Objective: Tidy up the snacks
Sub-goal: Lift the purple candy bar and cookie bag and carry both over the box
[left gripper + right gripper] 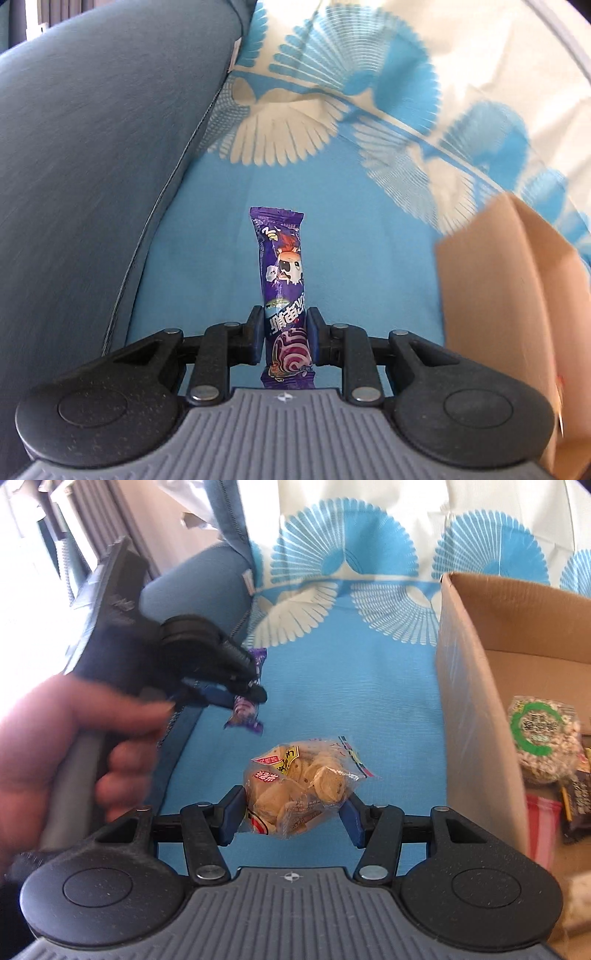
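Two snack packs in hand, one per gripper, both lifted off the blue patterned cover.

Item 1, left: purple snack bar, long and thin in its wrapper, standing upright in the left gripper. Jaws narrow, pressing the wrapper's lower third. In the right wrist view the same bar hangs near the cover's left edge, beside the grey-blue cushion; a hand grips the handle.

Item 2, centre: clear bag of round crackers, held by the right gripper at a middling opening, pads denting the bag on both sides. Over the cover's near middle.

Item 3, right: cardboard box, open-topped, at the cover's right edge. Already holds a puffed-rice cake pack, a dark wrapper and a pink-striped pack.

Handling note: likely step is carrying both to the box. Clear its near wall before lowering; release only once inside. Grip on crackers should stay light to avoid crushing.
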Tool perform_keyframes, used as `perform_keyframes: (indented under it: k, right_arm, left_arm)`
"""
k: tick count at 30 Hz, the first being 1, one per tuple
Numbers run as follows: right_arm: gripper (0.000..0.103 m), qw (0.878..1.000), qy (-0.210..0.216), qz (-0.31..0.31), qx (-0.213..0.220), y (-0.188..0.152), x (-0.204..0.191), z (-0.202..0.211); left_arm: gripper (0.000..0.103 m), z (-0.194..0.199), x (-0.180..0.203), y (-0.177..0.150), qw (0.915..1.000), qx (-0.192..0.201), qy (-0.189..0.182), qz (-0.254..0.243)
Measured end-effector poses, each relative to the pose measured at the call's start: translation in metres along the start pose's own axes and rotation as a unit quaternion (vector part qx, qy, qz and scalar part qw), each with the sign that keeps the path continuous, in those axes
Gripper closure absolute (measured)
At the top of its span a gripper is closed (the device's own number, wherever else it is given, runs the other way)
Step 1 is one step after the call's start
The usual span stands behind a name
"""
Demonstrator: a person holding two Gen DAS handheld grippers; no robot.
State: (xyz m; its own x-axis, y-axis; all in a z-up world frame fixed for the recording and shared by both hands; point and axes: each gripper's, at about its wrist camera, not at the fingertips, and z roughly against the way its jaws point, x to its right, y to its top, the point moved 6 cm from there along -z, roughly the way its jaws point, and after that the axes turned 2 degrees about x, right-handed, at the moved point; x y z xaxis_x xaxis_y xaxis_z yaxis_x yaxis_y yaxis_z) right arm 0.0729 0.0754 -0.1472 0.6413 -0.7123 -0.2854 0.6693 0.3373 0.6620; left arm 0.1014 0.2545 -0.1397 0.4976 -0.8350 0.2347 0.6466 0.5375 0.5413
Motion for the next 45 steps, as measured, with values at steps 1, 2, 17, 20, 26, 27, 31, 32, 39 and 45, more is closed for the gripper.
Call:
perform_keyframes:
  k: [1,2,17,20,26,27,31,32,39,45]
  right_arm:
    - [0.046,1.0,0.004,0.002,0.001,-0.003,0.001,0.006]
    - [0.046,1.0,0.008,0.003,0.001,-0.007,0.002,0.012]
    - [0.046,0.999,0.031,0.035,-0.01,-0.06,-0.006,0.042]
    - [0.046,0.999,0.029,0.034,-0.014,-0.067,-0.006,0.043]
    - [0.045,0.999,0.023,0.033,-0.021,-0.083,-0.005,0.043]
    - [0.045,0.999,0.02,0.033,-0.025,-0.085,-0.004,0.042]
    - [0.045,0.999,0.015,0.037,-0.024,-0.084,-0.005,0.042]
    - [0.045,0.999,0.014,0.037,-0.027,-0.085,-0.005,0.041]
    - [0.043,0.998,0.007,0.05,-0.034,-0.086,-0.008,0.039]
    - [0.033,0.995,-0.006,0.088,-0.036,-0.087,-0.013,0.036]
  left_arm:
    - [0.077,0.007,-0.003,-0.01,1.0,-0.003,-0.002,-0.004]
    - [0.077,0.014,-0.009,-0.019,1.0,-0.007,-0.002,-0.002]
    - [0.077,0.061,-0.017,-0.101,0.999,-0.033,-0.024,0.017]
    - [0.077,0.063,-0.016,-0.115,0.9988,-0.043,-0.021,0.009]
    - [0.077,0.064,-0.014,-0.132,0.9989,-0.045,-0.012,-0.006]
    - [0.077,0.065,-0.014,-0.133,0.9989,-0.045,-0.012,-0.006]
    - [0.077,0.068,-0.009,-0.143,0.9989,-0.043,-0.012,-0.013]
    - [0.077,0.069,-0.008,-0.145,0.999,-0.04,-0.01,-0.018]
    - [0.077,0.076,-0.015,-0.177,1.0,0.002,-0.003,-0.002]
    - [0.077,0.07,-0.022,-0.178,0.9996,0.004,0.013,0.025]
